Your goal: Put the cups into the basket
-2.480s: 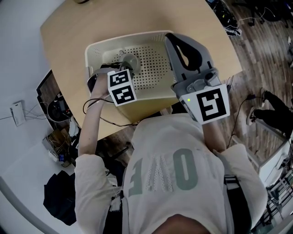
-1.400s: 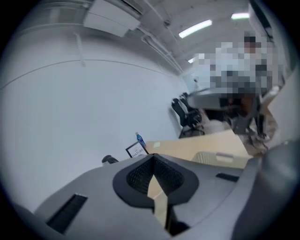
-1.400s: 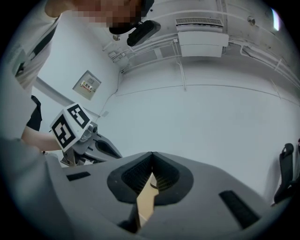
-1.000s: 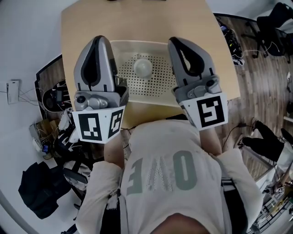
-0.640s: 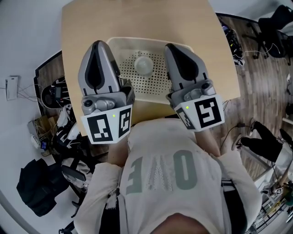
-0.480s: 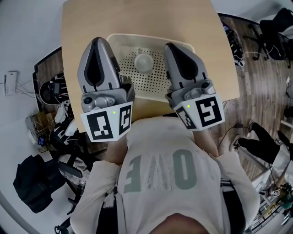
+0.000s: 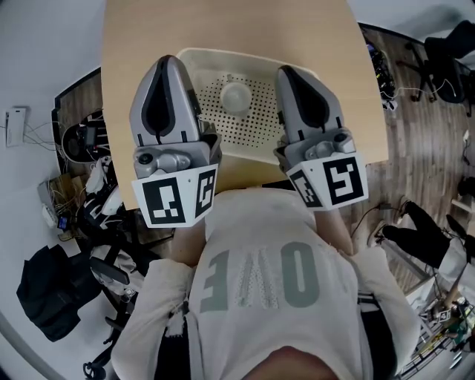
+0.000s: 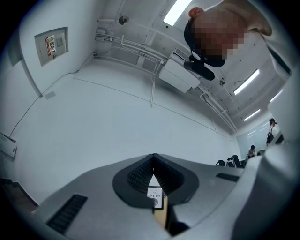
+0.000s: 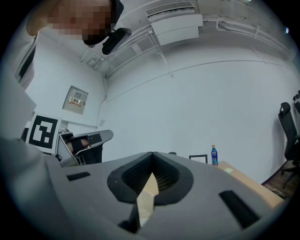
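- Left tongs (image 7: 169,63): jaws pressed together at the tip, nothing between them. Held raised over the desk's (image 7: 223,22) near edge, close to the person's chest, tip pointing away from the body.
- Right tongs (image 7: 291,73): same condition. Jaws closed, empty, raised level with the left, the two well apart.
- Cup (image 7: 237,95): one pale cup inside the basket (image 7: 249,56), on its perforated floor toward the far wall, apart from both tongs. No second cup is seen in any view.
- Basket: stands on the desk directly ahead of the person, between the lines of the two tongs.
- Judgement on posture: with both tongs empty, shut and clear of the basket, this reads as a rest or finish pose, not a grasp. For the visible cup the task appears done.
- Surroundings: a bottle (image 9: 214,155) stands at the far end of the desk, seen only from the right gripper view. A dark bag (image 7: 44,293) lies on the floor to the left, a chair (image 7: 445,33) stands to the right, both off the desk.
- Obstructions: nothing lies between tongs and basket. The raised tongs hide parts of the basket's side walls from the head view.
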`<state>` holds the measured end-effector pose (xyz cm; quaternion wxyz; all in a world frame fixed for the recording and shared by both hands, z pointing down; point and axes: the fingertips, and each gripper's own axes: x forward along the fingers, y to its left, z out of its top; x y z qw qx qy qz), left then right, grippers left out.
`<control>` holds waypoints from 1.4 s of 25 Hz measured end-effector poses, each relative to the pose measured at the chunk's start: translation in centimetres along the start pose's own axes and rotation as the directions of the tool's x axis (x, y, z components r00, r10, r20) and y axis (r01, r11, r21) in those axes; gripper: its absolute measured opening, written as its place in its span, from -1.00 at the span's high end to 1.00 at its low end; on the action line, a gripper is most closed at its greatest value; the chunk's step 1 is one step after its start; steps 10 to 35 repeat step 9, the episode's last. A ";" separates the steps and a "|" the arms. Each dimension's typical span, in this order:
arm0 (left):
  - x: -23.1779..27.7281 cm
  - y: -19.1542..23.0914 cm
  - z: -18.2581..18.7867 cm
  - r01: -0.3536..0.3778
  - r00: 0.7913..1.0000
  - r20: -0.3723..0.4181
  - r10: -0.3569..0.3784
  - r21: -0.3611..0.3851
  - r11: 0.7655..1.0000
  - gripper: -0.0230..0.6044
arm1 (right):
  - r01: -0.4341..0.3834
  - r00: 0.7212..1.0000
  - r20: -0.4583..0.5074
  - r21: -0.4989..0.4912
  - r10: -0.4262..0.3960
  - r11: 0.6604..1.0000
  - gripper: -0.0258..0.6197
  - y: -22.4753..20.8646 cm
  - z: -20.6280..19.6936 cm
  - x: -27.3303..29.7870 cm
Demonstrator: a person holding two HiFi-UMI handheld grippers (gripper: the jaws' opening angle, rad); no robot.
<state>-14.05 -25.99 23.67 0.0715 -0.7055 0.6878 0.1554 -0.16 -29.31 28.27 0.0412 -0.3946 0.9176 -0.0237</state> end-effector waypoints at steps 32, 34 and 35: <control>0.1 1.0 -0.5 -0.020 0.999 -0.026 0.021 0.024 1.000 0.90 | 0.003 1.000 -0.013 0.000 -0.003 1.000 0.92 -0.3 -0.5 0.3; 0.1 1.0 -0.5 -0.020 0.999 -0.026 0.021 0.024 1.000 0.90 | 0.003 1.000 -0.013 0.000 -0.003 1.000 0.92 -0.3 -0.5 0.3; 0.1 1.0 -0.5 -0.020 0.999 -0.026 0.021 0.024 1.000 0.90 | 0.003 1.000 -0.013 0.000 -0.003 1.000 0.92 -0.3 -0.5 0.3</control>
